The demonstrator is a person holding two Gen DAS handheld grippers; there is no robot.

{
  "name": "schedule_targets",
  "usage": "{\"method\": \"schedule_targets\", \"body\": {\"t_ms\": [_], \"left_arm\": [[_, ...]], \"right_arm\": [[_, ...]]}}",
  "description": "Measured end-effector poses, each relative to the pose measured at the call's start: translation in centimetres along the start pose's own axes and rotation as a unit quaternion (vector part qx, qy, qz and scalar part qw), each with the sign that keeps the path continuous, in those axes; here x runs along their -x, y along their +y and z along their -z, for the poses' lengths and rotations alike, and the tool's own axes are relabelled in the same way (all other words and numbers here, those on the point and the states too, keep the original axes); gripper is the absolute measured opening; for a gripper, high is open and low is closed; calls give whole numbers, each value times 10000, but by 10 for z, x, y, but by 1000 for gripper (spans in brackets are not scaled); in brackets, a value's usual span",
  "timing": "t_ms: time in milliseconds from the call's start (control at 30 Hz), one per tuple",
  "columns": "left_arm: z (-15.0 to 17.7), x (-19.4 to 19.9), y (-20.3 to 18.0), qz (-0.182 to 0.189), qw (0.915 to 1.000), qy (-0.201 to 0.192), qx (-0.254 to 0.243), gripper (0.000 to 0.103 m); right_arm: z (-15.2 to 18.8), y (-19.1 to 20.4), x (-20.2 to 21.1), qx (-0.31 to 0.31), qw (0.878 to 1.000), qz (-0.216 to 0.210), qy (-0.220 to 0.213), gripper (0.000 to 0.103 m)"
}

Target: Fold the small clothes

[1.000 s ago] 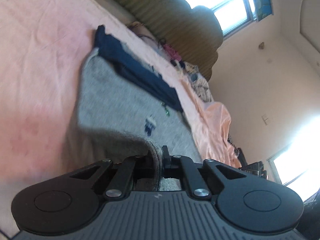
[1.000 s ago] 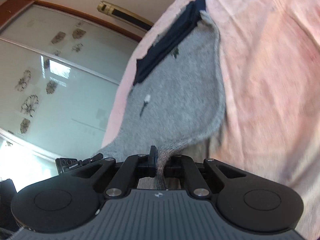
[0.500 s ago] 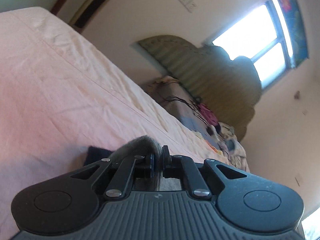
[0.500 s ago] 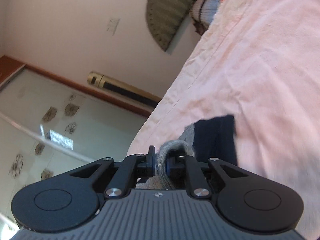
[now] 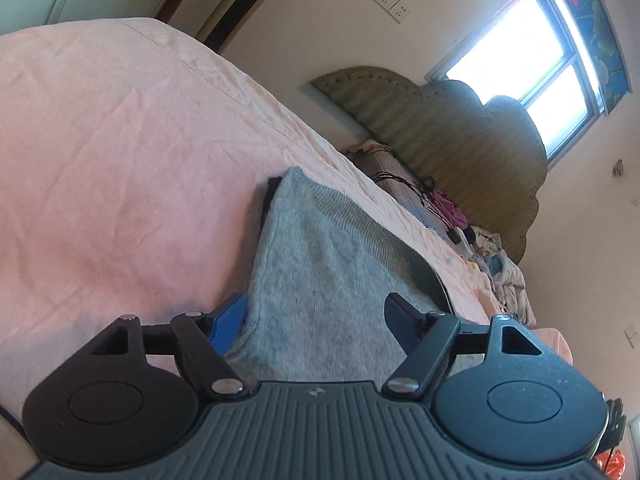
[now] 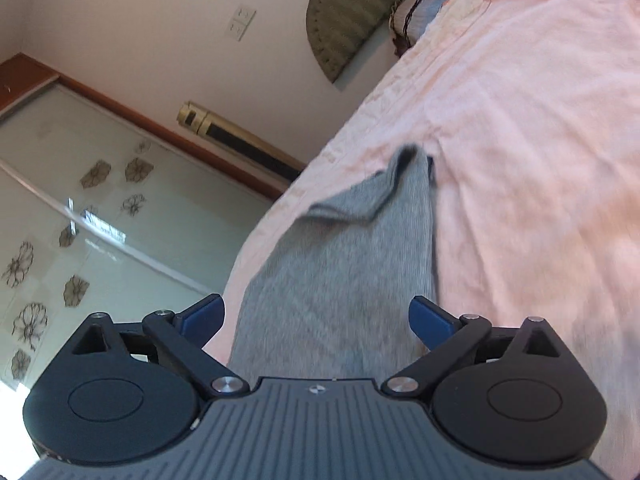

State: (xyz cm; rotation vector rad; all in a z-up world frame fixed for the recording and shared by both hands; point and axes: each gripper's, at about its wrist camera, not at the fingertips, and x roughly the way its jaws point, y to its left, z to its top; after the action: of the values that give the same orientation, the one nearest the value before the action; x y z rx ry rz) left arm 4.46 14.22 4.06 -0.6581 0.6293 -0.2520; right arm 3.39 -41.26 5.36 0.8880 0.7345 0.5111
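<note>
Grey knit garment (image 5: 320, 276) lies on the pink bedsheet (image 5: 120, 152), folded over on itself, its far end toward the headboard side. A sliver of dark navy cloth (image 5: 269, 196) peeks out from under the grey knit's far left edge in the left wrist view; the same dark edge shows at the garment's far tip in the right wrist view (too little visible to tell what piece it is).

Left gripper (image 5: 316, 320): jaws have just been opening and now stand spread, the grey knit lying between them but not pinched; the blue-faced finger (image 5: 228, 322) sits at the cloth's left edge, touching or just beside it, cannot tell which.

Right gripper (image 6: 316, 320): jaws likewise just opened, spread wide, the grey knit running out between them with visible gaps to both blue pads (image 6: 202, 316).

Beyond the bed: a green padded headboard (image 5: 460, 140), a heap of mixed clothes (image 5: 500, 264) by the pillow end, a bright window (image 5: 532, 44), wall sockets (image 5: 392, 2), and a frosted flower-patterned sliding door (image 6: 80, 208).
</note>
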Motion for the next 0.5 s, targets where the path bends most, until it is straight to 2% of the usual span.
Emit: {"method": "schedule_targets", "body": {"t_ms": [67,133,200,300,367,400,433,500], "left_arm": [[4,3,-5,102,9999,-98,-82,76],[1,-5,-12,198,9998,-34,-20,76],[0,-12,-17,76,10000,-21,32,76],[10,-15,-22,21,10000,-84,-7,76],[18,-13,-21,-128,9998,-129,-27,76],[22,-12,-19,-168,9998,-127,-5,76],[25,-10,-15,-189,9998,-91,51,76],[29,-4,-8,-236,9995,-42,202,76]], "right_arm": [[-3,12,-3,265,9995,182,51,98],[-20,20,-14,282,9996,40,-38,102],[-41,17,-38,75,9999,-98,-31,103],[-68,0,-92,-587,9970,432,248,103],[-82,-7,-125,-739,9954,539,285,103],[-88,-6,-133,-644,9961,586,105,103],[-95,-5,-134,-589,9965,530,-284,102],[-98,-12,-120,-1074,9880,133,-1104,103]]}}
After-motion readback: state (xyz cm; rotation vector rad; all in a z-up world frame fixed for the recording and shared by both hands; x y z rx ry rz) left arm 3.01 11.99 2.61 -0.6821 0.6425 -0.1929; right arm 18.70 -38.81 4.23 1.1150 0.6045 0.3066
